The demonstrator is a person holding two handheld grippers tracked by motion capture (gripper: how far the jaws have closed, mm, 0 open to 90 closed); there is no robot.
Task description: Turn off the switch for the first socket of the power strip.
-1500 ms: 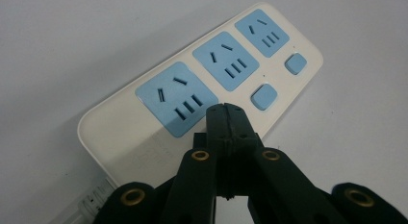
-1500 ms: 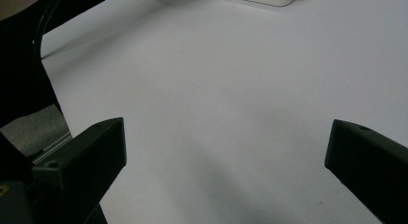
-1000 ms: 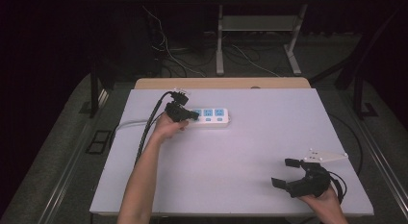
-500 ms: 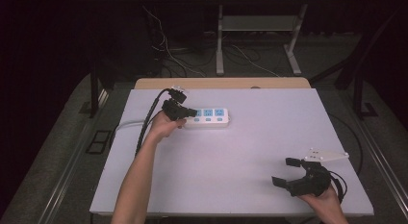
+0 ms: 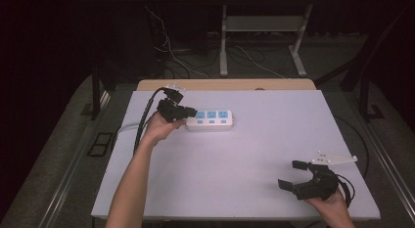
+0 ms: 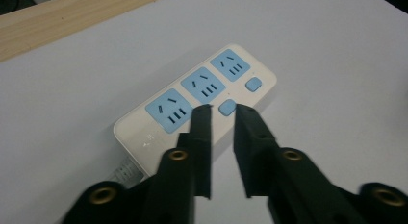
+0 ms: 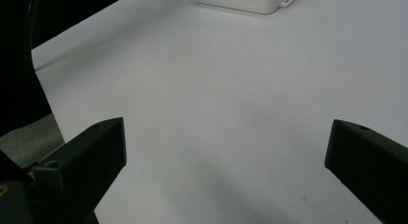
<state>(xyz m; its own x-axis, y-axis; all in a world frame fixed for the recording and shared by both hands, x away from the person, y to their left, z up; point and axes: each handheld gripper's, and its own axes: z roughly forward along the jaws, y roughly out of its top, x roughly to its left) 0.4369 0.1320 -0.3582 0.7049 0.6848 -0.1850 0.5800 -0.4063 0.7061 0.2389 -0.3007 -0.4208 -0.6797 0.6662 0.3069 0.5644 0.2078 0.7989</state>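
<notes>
Your left gripper (image 5: 188, 112) sits in the upper left of the high view, at the left end of the power strip (image 5: 211, 119). Its jaws have just been opening: in the left gripper view they stand a narrow gap apart, and nothing is between them. Through that gap you see a small blue button (image 6: 227, 107) on the strip's near edge. The tips hang over that edge, and whether they touch the strip you cannot tell from here.

The strip lies flat on the white table (image 5: 244, 154), just left of centre near the upper edge in the high view. In the left gripper view it runs on a slant from lower left to upper right, with three blue sockets in a row and a second blue button (image 6: 253, 84) near the far end. Its white cord (image 5: 122, 130) leaves the left end, beside your forearm.

Your right gripper (image 5: 293, 175) rests at the lower right of the high view, well apart from the strip. Its jaws are spread wide and hold nothing. In the right gripper view they frame bare table, with a corner of the strip (image 7: 250, 2) at the top edge.
</notes>
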